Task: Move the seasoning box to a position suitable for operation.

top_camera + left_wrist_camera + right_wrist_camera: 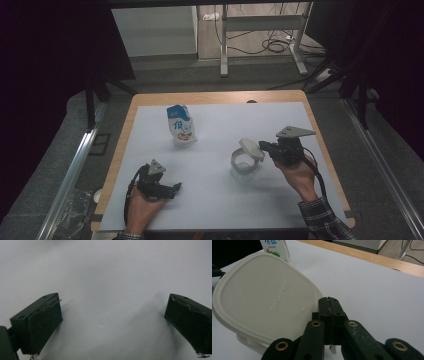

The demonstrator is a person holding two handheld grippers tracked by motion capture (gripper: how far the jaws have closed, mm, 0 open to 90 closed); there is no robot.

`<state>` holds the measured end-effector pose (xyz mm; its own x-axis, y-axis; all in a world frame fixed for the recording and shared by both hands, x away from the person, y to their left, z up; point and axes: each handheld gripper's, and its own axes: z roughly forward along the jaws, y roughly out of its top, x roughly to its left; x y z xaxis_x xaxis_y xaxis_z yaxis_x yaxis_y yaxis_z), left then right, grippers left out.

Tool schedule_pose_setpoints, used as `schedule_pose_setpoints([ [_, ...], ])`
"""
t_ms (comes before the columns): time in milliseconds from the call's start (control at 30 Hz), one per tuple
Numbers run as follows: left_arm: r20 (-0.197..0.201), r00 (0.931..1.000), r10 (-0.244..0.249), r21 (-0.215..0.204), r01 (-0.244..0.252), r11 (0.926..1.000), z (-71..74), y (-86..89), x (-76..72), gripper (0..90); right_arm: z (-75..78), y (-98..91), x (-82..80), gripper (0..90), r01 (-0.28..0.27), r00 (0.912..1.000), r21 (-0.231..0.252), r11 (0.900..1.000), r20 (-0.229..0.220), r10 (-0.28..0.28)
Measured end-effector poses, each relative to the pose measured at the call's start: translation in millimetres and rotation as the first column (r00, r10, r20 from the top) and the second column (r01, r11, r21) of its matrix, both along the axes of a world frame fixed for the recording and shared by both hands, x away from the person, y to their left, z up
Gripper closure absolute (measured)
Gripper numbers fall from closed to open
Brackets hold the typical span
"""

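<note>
Jaws of your right gripper are pressed flat together, and in the right gripper view a thin sliver shows at the seam between them; they appear pinched on the edge of the white lid, though the contact point itself sits behind the jaw tips and you cannot see exactly how much rim is caught. From those jaws the lid spreads out ahead and to their left, tilted up off the clear container, which stands on the white sheet of the tabletop just in front of your right hand. That tilt is what the coming move turns on: judged from the high view, the lid's far edge hangs over the container's mouth while the near edge is raised toward the gripper, so lifting it clear means drawing up and back toward your right hand. Your left gripper rests well apart on the sheet, its jaws spread wide with nothing between them, so the right hand is plainly the nearer. Beyond the lid stands the blue-and-white pouch, upright and apart from the container; its top is cut off in the right gripper view. Whether the container holds anything is hard to make out.
</note>
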<state>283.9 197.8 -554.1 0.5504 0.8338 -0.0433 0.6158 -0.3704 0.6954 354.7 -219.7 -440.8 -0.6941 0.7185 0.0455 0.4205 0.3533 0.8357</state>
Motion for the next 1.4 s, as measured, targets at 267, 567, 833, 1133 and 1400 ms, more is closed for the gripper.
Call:
schedule_pose_setpoints([
  [267, 0.000, 1.0000, -0.001, 0.003, 0.001, 1.0000, 0.0, 0.1, 0.0, 1.1, -4.6, -2.4, 2.0, 89.5, 0.002, 1.0000, 0.006, 1.0000, -0.001, -0.002],
  [567, -0.001, 1.0000, 0.000, -0.001, 0.000, 1.0000, -0.1, 0.0, 0.0, 1.1, -13.6, -4.9, 4.0, 89.5, 0.016, 0.9998, 0.001, 0.9999, -0.008, -0.016],
  [833, -0.002, 1.0000, 0.001, -0.001, -0.001, 1.0000, -0.1, 0.0, 0.0, 1.1, -15.7, -10.4, 2.9, 89.4, 0.030, 0.9995, 0.006, 0.9995, -0.006, -0.030],
  [1133, 0.001, 1.0000, 0.002, -0.002, -0.002, 1.0000, -0.2, -0.1, 0.1, 1.1, -0.6, -8.3, -2.6, 89.5, 0.002, 0.9999, 0.051, 0.9987, 0.014, -0.002],
  [1400, 0.001, 1.0000, 0.002, -0.002, -0.002, 1.0000, -0.2, -0.1, 0.1, 1.1, 3.4, 3.4, -5.4, 89.5, -0.041, 0.9989, 0.045, 0.9982, 0.024, 0.040],
])
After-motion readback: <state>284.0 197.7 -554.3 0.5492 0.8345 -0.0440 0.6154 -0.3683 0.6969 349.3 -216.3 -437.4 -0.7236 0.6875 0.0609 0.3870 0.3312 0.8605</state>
